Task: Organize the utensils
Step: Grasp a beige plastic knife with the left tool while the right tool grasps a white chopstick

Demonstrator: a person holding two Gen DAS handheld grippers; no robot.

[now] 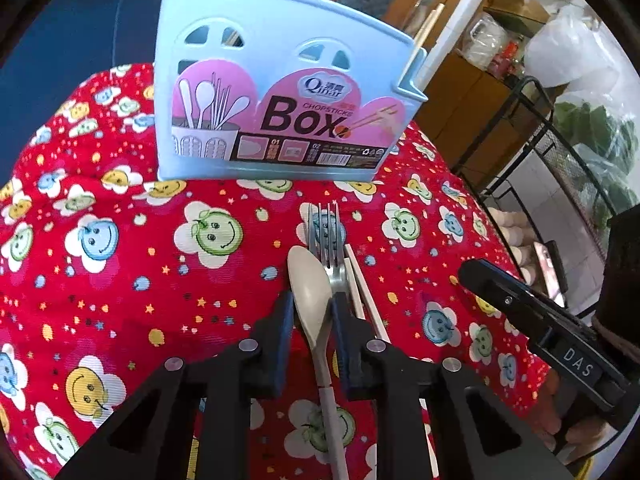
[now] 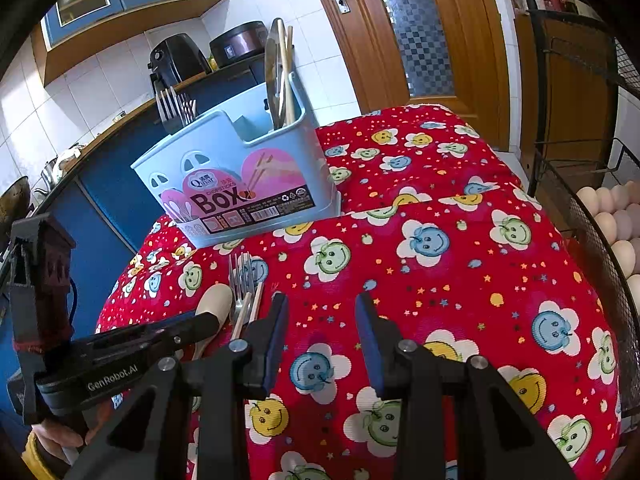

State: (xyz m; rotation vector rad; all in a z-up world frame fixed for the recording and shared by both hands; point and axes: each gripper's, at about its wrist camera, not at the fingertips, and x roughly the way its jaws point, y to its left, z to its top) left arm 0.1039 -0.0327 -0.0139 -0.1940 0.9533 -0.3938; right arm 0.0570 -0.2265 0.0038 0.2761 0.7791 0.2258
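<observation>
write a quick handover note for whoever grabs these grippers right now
Left gripper: closed on the beige spoon, which lies on the red cloth.
Right gripper: open, empty, over bare cloth.
Fork and chopsticks lie just right of the spoon.
Blue box stands behind them.
Done: forks and long utensils are in the box.
Left: lift the spoon into the box, then the fork and chopsticks.

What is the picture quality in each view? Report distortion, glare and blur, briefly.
Left wrist view: the fisheye bows the blue box, the corners go dark, the plastic bags are blown out white, and the spoon is sharp. Right wrist view: the door curves, the wall tiles glare, the tablecloth is crisp, with no motion blur.
</observation>
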